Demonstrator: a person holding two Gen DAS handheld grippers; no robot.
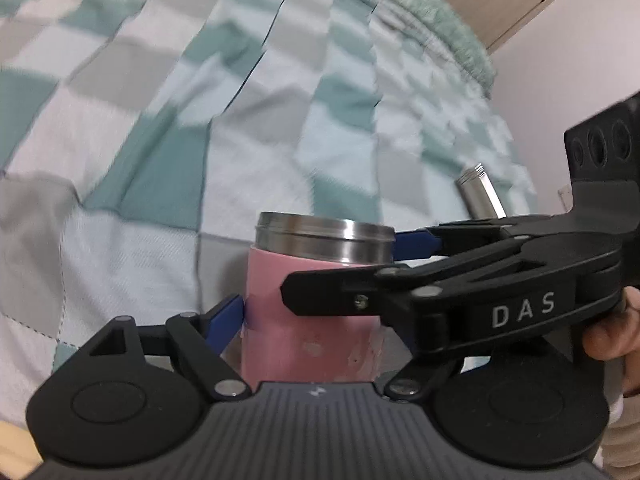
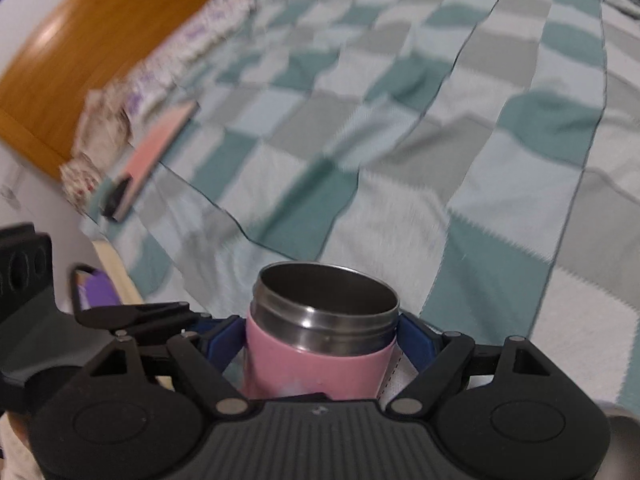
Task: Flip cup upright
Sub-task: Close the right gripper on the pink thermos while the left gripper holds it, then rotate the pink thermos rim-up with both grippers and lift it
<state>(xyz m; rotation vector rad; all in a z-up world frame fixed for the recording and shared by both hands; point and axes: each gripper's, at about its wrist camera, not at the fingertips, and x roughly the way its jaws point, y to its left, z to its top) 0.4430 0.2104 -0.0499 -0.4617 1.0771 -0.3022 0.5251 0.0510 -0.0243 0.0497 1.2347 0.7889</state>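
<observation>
Pink cup point(image 2: 320, 344) is sitting mouth-up betw. my right jaws point(image 2: 320, 340), both pads pinching its body to keep it steady. Left jaws point(image 1: 316, 304) are bracketing it too; grip unclear. Bed point(image 2: 480, 160) underneath, contact unseen.

Soft daylight, motion-blurred bedding, fisheye edges
</observation>
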